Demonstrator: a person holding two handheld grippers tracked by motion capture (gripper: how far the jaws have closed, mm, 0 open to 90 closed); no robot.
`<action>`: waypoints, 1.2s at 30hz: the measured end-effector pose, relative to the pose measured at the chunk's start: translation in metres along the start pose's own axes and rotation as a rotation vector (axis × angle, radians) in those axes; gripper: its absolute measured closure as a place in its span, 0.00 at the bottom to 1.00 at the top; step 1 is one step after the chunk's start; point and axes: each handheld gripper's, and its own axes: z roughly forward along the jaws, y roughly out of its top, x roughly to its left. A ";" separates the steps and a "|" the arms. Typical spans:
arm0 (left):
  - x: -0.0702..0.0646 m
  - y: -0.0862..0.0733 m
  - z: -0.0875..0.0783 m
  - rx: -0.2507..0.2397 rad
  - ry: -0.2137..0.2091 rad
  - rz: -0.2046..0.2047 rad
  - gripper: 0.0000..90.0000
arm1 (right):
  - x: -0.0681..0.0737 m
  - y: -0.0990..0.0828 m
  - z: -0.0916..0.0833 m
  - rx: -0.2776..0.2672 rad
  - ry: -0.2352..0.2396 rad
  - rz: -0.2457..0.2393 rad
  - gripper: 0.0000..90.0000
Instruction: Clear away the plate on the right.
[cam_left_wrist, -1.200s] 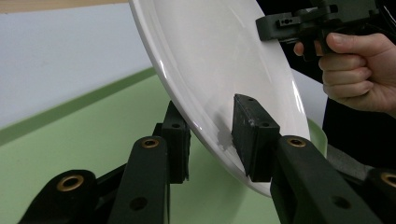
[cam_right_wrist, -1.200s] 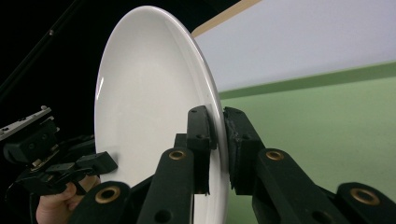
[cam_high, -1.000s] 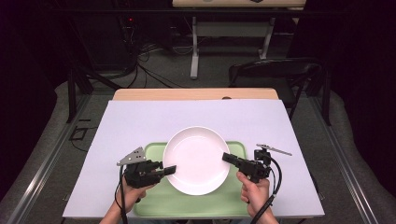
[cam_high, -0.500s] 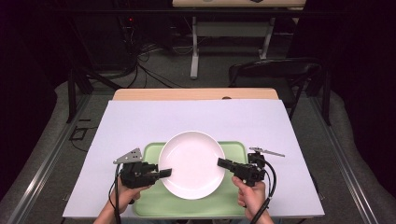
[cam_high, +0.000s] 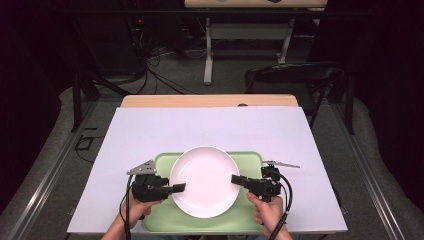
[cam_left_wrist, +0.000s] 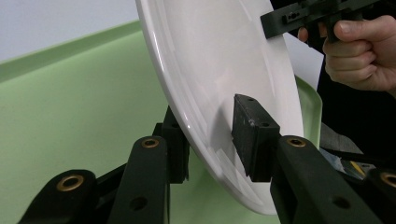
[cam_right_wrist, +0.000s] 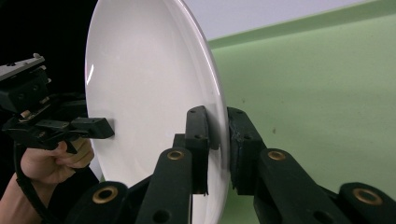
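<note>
Jaws clamped on opposite edges of the white plate (cam_high: 204, 180): left gripper (cam_high: 177, 188) pinching the left rim, right gripper (cam_high: 235, 179) pinching the right rim, one pad above and one beneath in each case. Seen clearly from the left gripper view, with a pad (cam_left_wrist: 252, 135) flat on the plate's upper face and its partner tucked under the rim; likewise from the right gripper view, with the rim (cam_right_wrist: 219, 121) sandwiched between two pads. Gripped at both sides, presumably, to share the load and keep the plate level rather than let it tip from a single edge hold. Plate held over the light green tray (cam_high: 252, 160), roughly centred on it; hard to tell from above whether resting on the tray floor or carried just clear of it, though the gripper views suggested a gap beneath. Tray itself lying on the white table cover (cam_high: 210, 125), near the person's edge. Right hand (cam_high: 267, 212) wrapped round its gripper's handle, cable (cam_high: 287, 192) looping behind.
</note>
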 end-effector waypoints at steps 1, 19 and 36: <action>0.000 0.000 0.001 0.007 0.001 -0.001 0.74 | -0.001 0.000 0.000 0.005 -0.004 -0.003 0.89; 0.000 -0.001 0.022 0.112 0.083 0.028 0.68 | -0.007 -0.004 0.007 0.049 -0.089 -0.056 0.86; -0.002 0.001 0.031 0.133 0.126 0.045 0.60 | -0.015 -0.003 0.014 0.086 -0.119 -0.041 0.85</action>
